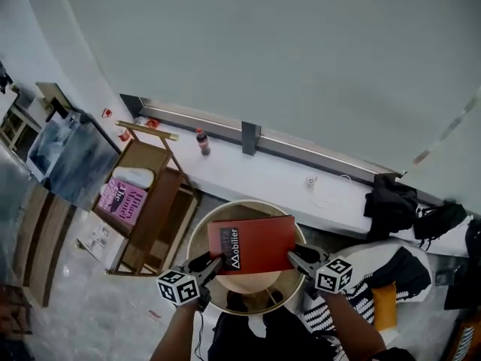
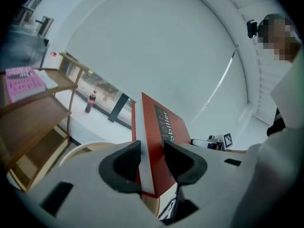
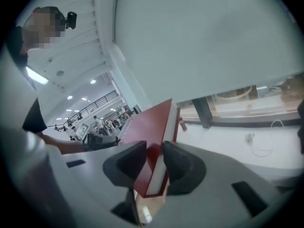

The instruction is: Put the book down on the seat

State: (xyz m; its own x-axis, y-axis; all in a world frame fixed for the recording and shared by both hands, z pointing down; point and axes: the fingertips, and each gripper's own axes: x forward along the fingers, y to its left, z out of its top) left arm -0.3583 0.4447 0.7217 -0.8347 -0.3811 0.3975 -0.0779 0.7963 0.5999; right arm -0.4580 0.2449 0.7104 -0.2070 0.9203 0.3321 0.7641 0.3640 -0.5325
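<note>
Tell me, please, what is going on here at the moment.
A person is holding a red hardcover book with two handheld tools, one at each side. The left tool is clamped on one edge of the book and the right tool on the opposite edge. The book lies roughly flat over the round pale wooden seat of a stool. It appears to be held above the seat rather than resting on it, so it has not yet been put down.

soda bottle (image 1: 202,142) upright on the white ledge (image 1: 278,177)
</note>
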